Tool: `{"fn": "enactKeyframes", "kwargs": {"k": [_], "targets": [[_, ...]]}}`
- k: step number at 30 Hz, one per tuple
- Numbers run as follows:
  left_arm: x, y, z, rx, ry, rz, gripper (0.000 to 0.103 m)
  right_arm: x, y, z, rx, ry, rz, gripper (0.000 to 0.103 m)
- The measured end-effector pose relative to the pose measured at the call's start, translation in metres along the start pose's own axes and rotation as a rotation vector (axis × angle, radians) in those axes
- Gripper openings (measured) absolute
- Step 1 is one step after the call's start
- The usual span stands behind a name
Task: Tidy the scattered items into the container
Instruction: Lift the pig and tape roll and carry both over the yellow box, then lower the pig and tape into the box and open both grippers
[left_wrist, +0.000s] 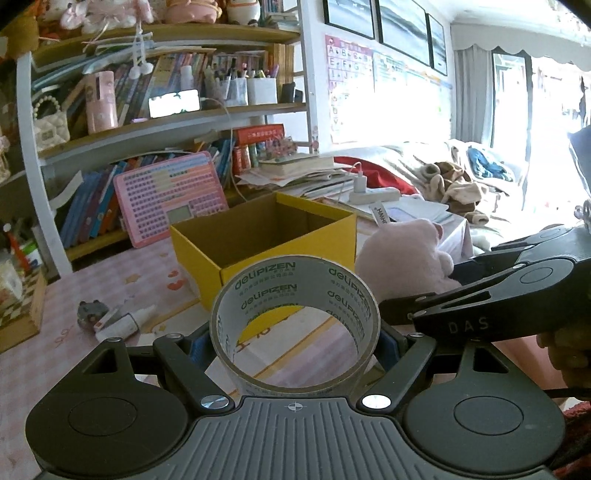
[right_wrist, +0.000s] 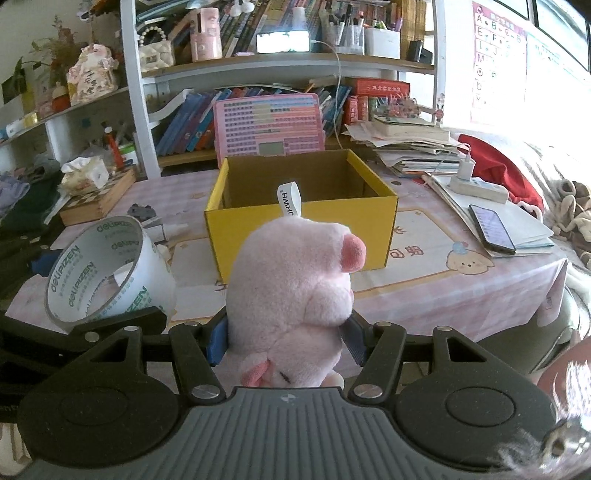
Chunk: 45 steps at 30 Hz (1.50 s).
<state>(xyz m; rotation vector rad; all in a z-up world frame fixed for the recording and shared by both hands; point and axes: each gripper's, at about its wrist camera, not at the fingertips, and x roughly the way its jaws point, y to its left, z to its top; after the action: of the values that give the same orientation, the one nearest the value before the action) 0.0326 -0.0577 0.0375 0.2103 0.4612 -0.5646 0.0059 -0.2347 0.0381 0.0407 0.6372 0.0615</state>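
Evidently both tools were loaded at this moment. A roll of clear tape (left_wrist: 294, 323) was pinched across its width by the left gripper (left_wrist: 295, 347), the blue pads pressed against its outer sides, and it was held above the pink tablecloth (left_wrist: 122, 280), just short of the yellow box (left_wrist: 266, 240). A pink plush pig (right_wrist: 291, 295) was squeezed at its lower body by the right gripper (right_wrist: 284, 341), with its white hang tag (right_wrist: 290, 199) pointing up toward the box (right_wrist: 303, 218), which stood open-topped and, as far as could be seen, with nothing in it.

The tape roll was judged light but stiff, with a smooth, slippery film surface; a hold across the rim, as shown, was considered sound, though too hard a squeeze could deform the ring. The plush was judged soft, light and compressible, unlikely to be damaged, yet liable to sag or slip if taken only by an ear or a limb; a grip around the body was thought best.

On the cloth left of the box a small white bottle (left_wrist: 123, 321) and a small grey object (left_wrist: 90, 310) were left lying, the latter too blurred to be identified with confidence. Both would probably need to be picked up afterwards, the bottle by its middle.
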Motion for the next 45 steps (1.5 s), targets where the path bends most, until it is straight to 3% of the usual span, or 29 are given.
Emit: {"fn": "enactKeyframes", "kwargs": {"k": [11, 22, 37, 45], "targets": [[0.03, 0.007, 0.013, 0.001, 0.026, -0.01, 0.084, 0.028, -0.017, 0.018, 0.004, 0.015, -0.004, 0.059], [0.062, 0.018, 0.042, 0.018, 0.0, -0.002, 0.084, 0.054, -0.026, 0.052, -0.004, -0.015, -0.004, 0.059], [0.117, 0.043, 0.091, -0.012, -0.041, 0.089, 0.084, 0.116, -0.052, 0.124, -0.073, -0.062, 0.068, 0.059], [0.172, 0.055, 0.107, -0.02, 0.009, 0.136, 0.084, 0.173, -0.072, 0.157, -0.1, -0.005, 0.127, 0.059]]}}
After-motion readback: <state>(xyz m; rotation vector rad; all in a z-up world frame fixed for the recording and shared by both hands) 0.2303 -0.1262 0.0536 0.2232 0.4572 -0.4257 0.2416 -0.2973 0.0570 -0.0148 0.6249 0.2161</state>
